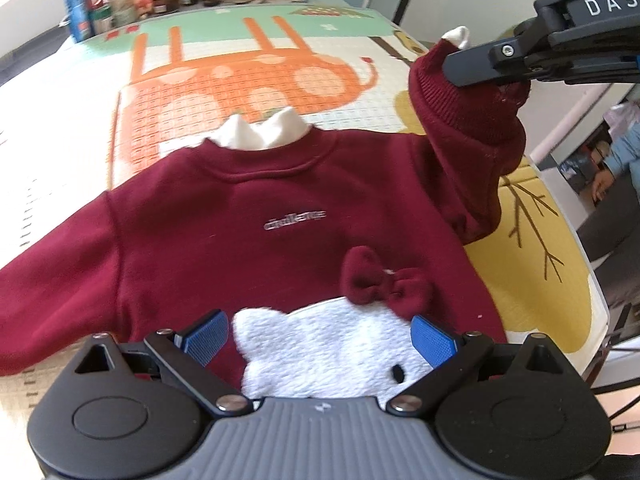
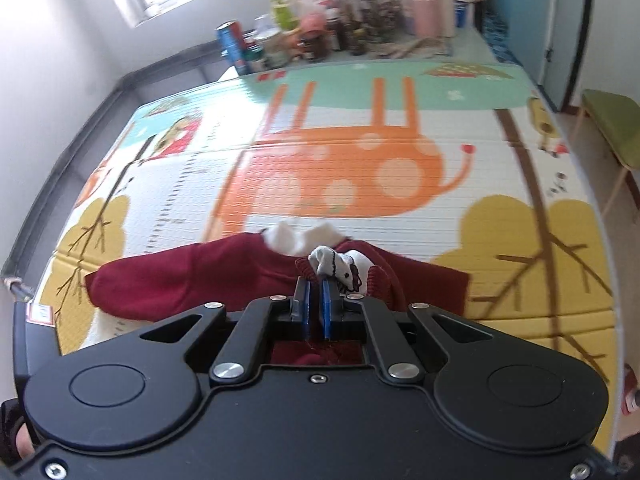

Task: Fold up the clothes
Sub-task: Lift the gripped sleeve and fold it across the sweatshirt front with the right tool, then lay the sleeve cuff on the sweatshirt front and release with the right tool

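A maroon sweatshirt lies face up on the play mat, with a white collar, a maroon bow and a fluffy white cat patch. My left gripper hovers open over the cat patch, blue pads spread wide and holding nothing. My right gripper is shut on the sleeve cuff and holds that sleeve lifted above the mat. In the right wrist view, the right gripper pinches the ribbed cuff and its white inner lining; the sweatshirt lies below.
Cans, jars and bottles crowd the far edge of the mat. A green bench stands off the mat's right side. A person sits beyond the right edge. Broad open mat lies beyond the collar.
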Demonstrator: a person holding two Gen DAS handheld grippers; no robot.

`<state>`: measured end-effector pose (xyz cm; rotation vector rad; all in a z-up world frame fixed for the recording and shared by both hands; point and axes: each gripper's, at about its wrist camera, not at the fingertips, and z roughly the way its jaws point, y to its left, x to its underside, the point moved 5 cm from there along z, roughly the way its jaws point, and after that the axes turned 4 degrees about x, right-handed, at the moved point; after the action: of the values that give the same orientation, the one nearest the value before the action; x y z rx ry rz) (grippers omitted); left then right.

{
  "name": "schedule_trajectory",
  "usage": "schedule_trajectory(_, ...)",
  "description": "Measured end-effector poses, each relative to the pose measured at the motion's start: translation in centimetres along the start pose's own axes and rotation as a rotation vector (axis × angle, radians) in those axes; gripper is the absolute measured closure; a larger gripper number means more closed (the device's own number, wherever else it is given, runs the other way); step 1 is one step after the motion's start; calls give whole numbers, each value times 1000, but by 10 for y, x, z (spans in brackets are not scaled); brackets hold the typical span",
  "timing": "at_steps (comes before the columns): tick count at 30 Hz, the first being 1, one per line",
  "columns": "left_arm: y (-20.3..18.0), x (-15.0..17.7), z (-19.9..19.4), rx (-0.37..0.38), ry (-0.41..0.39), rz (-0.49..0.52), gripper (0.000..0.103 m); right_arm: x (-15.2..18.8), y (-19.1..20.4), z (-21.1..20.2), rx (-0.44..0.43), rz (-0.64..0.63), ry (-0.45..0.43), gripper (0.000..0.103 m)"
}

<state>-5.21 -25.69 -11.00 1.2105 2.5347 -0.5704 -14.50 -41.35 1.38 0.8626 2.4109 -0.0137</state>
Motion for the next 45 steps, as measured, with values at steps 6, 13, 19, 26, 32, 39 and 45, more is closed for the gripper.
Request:
schedule_trajectory(6,27,7,-10,-14,-11,-56,3,-4,46,22,-39,-51,30,100)
schedule_trajectory(13,58,15,-21,-29,-21,-119,3,-4,90,58,-58,-101,79,103)
schedule_trajectory(19,76,22,-25,-35,-18,-156,3,2,97,81,-33,-108,113,102)
schedule_trajectory(26,77,23,-26,-29,-19,-153,3,6,87,90,54,-127,136,92)
schedule_trajectory(32,76,23,-24,-27,-13,-147,3,14,74,99,107,-124,177,75)
schedule_trajectory(39,77,23,-22,-20,-10,-147,3,25,69,109,164,-163,187,66)
schedule_trajectory(45,79,25,-17,-11,1,-152,3,39,83,115,215,-261,159,61)
